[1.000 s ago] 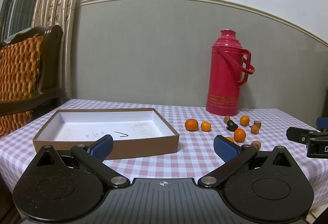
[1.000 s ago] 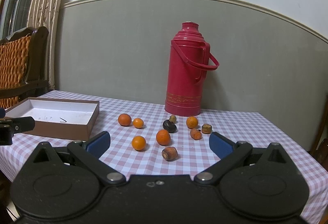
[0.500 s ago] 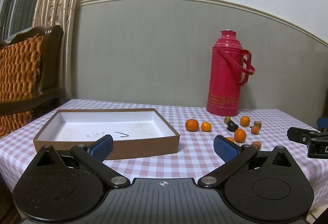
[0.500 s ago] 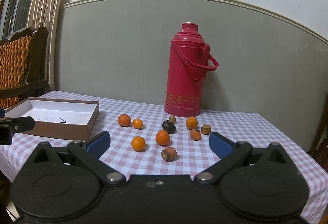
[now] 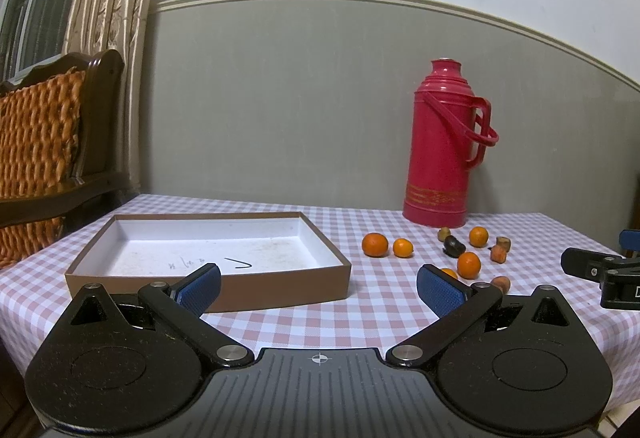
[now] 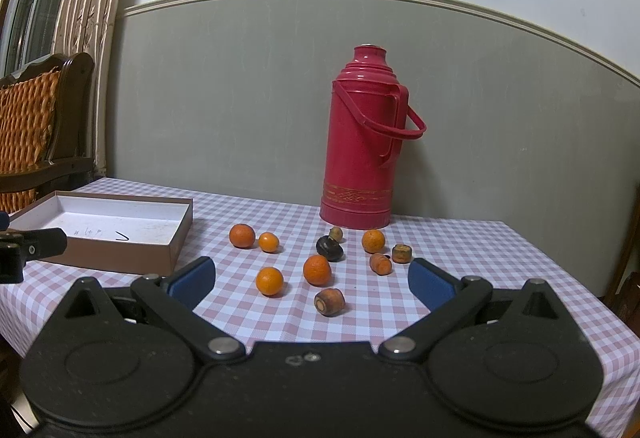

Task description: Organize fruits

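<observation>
- Left wrist view: next to nothing has changed over the last second. The left gripper [image 5: 318,282] still hangs near the table edge with its blue pads wide apart and nothing between them, facing the brown box [image 5: 328,280], whose white floor holds no fruit. The scattered fruits [image 5: 468,264] lie to the right of the box, in front of the red thermos [image 5: 440,145]. I judge the sorting has not begun.
- Hidden here: the right pad covers most of one orange, and the other tool's tip [image 5: 596,274] is cut off at the right border.
- Right wrist view: the right gripper [image 6: 312,280] has crept slightly closer to the fruit, jaws spread and empty; the nearest orange [image 6: 270,280] and a brownish stub [image 6: 330,302] lie just ahead, which suggests a first pick is close.
- Hard to tell: whether the small brown pieces and the dark one [image 6: 329,248] are fruit at all; the box's left end is cropped.
</observation>
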`<state>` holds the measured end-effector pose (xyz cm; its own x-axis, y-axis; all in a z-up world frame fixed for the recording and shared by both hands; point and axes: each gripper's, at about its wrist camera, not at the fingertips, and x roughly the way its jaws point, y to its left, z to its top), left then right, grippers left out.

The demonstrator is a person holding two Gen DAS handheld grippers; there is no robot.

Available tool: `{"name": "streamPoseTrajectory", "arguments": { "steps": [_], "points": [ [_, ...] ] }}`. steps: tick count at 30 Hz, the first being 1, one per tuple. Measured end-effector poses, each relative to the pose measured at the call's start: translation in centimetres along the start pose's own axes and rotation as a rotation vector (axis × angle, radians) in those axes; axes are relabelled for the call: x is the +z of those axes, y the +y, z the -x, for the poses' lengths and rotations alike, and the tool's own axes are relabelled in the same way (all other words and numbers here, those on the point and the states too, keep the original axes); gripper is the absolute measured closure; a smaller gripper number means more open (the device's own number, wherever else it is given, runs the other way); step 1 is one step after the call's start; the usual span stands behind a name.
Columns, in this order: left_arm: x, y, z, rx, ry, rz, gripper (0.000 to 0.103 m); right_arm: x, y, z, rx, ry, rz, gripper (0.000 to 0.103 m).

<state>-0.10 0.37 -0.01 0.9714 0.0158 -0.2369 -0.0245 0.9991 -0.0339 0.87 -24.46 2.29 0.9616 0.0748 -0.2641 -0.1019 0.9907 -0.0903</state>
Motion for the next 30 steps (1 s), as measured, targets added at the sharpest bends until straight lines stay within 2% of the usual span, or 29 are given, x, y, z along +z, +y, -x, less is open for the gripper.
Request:
{"name": "streamPoseTrajectory", "arguments": {
  "steps": [25, 30],
  "points": [
    [0.11, -0.23, 0.26, 0.002, -0.01, -0.005, 0.0, -0.05, 0.01, -0.04, 0.001, 0.001, 0.002, 0.006],
    [0.17, -0.79, -0.22, -0.008, 0.011, -0.039, 0.0, 0.07, -0.12, -0.83, 0.006, 0.051, 0.011, 0.006]
  ]
}}
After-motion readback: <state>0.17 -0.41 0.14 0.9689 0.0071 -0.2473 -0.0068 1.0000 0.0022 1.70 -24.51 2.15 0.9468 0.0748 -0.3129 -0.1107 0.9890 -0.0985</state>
